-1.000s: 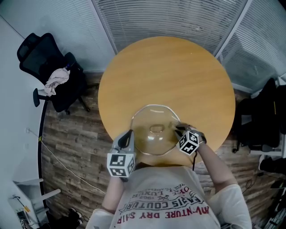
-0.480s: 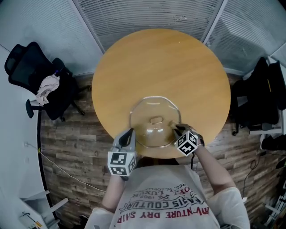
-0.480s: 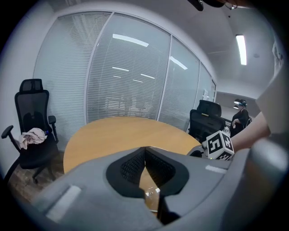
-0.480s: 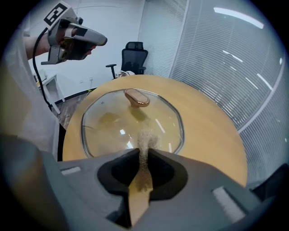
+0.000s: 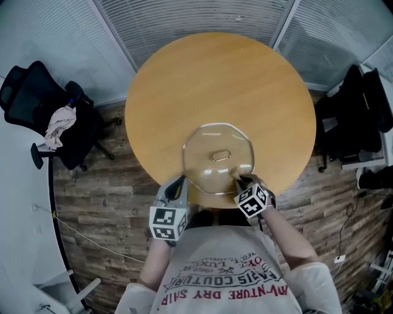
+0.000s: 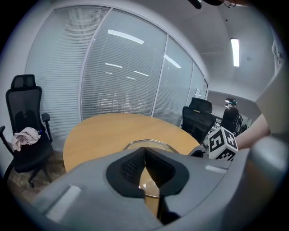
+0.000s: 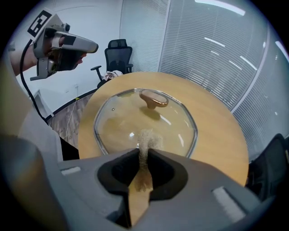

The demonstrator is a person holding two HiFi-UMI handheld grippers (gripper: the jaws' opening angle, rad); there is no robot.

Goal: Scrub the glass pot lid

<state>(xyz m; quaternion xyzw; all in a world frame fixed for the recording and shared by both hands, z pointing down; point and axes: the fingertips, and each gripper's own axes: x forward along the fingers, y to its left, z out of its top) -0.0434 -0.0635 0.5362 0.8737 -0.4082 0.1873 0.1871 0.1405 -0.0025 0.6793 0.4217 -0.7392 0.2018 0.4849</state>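
Round table [image 5: 215, 80], blinds [image 5: 184, 18], plank floor [image 5: 98, 184], office chair [image 5: 37, 98]

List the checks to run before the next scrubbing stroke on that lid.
1. Right gripper shut on the scrub pad: ok.
2. Pad resting on the glass lid: ok, as far as the right gripper view shows.
3. Lid lying knob up on the table: ok.
4. Left gripper steadying the lid: not ok; shut, empty, raised clear of it.
5. Pad wet or soapy: cannot tell.
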